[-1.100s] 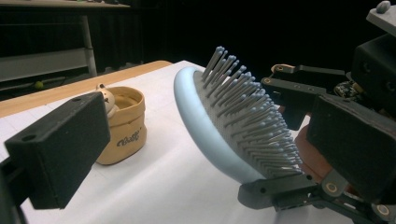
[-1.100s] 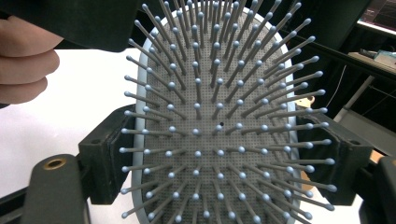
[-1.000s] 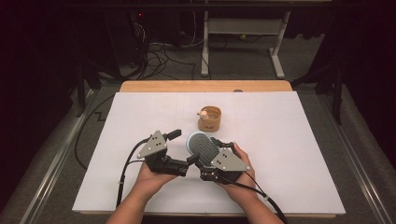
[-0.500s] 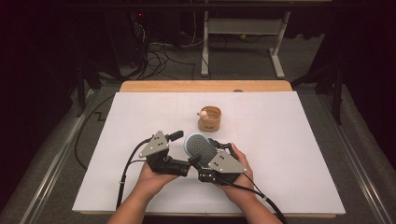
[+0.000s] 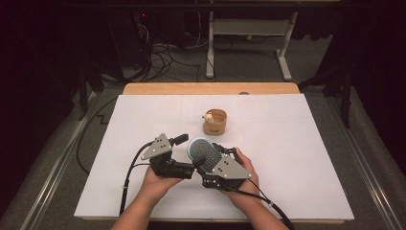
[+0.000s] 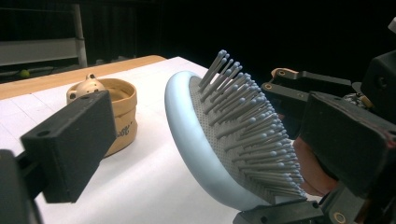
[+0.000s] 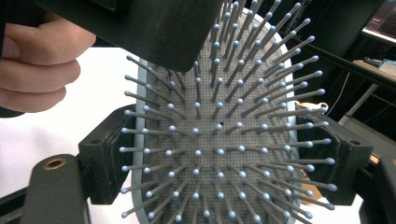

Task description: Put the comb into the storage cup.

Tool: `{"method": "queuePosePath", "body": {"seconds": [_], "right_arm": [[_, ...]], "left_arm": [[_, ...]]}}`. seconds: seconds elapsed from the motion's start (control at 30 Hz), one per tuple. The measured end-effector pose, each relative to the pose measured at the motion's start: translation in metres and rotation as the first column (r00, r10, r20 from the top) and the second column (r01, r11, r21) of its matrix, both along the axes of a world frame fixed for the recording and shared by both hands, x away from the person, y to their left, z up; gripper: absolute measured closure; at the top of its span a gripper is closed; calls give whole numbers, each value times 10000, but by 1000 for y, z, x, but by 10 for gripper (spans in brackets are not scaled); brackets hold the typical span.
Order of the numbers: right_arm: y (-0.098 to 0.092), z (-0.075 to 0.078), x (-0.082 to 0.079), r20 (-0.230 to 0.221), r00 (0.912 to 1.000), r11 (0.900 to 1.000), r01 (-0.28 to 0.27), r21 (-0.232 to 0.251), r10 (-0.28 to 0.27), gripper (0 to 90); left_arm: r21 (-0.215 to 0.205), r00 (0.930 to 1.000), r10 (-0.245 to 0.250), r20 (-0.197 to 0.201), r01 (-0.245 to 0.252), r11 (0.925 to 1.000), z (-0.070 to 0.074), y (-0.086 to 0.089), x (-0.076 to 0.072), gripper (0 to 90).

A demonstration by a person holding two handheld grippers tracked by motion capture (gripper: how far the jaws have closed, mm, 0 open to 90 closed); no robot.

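A light blue hairbrush (image 5: 197, 146) with grey bristles is held just above the white table. My right gripper (image 5: 213, 158) is shut on it. In the right gripper view the two pads (image 7: 107, 158) press on the rim of the hairbrush (image 7: 219, 126) from both sides. My left gripper (image 5: 189, 151) reaches in from the left. Its jaws have just been closing with the hairbrush (image 6: 187, 135) between them. The left pad (image 6: 70, 144) stands apart from the brush's back, so my left gripper (image 6: 210, 144) is open.
A small tan cup (image 5: 215, 122) with a little figure on its rim stands on the white tabletop (image 5: 297, 143) behind the brush. A wooden strip (image 5: 191, 88) runs along the far edge. Cables trail from both grippers toward the near edge.
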State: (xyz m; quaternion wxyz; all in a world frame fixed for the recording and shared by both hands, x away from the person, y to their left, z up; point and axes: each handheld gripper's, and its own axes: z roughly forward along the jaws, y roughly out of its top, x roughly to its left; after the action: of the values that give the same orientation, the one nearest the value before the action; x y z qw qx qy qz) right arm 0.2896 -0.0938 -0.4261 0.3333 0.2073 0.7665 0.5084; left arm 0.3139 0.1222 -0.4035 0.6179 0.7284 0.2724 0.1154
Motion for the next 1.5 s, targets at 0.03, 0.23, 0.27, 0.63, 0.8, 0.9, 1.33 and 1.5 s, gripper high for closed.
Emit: {"method": "queuePosePath", "body": {"seconds": [0.03,0.23,0.27,0.63,0.8,0.9,1.33,1.5], "right_arm": [[0,0,0,0,10000,10000,0,0,0,206],[0,0,0,-13,10000,10000,-15,17,15,206],[0,0,0,-6,10000,10000,-3,33,3,206],[1,0,-1,19,10000,10000,-1,41,1,206],[1,1,-1,56,10000,10000,-5,30,4,206],[1,1,-1,43,10000,10000,-8,0,8,206],[1,1,-1,121,9999,10000,82,-42,-82,206],[2,1,-1,193,9998,9999,108,-41,-107,206]], "left_arm": [[3,10000,10,-12,-9,10000,0,0,0,52],[-38,10000,2,-82,-2,10000,-1,0,1,102],[-45,9999,-39,-110,39,10000,-1,0,1,132],[-151,9994,-217,-283,213,9997,-3,-1,2,188],[-398,9985,-352,-419,336,9986,-5,-1,3,222],[-449,9982,-454,-402,436,9980,-5,0,2,268],[-582,9967,-733,-350,712,9958,-6,-1,2,365],[-583,9953,-846,-472,818,9949,-6,-2,3,360]]}}
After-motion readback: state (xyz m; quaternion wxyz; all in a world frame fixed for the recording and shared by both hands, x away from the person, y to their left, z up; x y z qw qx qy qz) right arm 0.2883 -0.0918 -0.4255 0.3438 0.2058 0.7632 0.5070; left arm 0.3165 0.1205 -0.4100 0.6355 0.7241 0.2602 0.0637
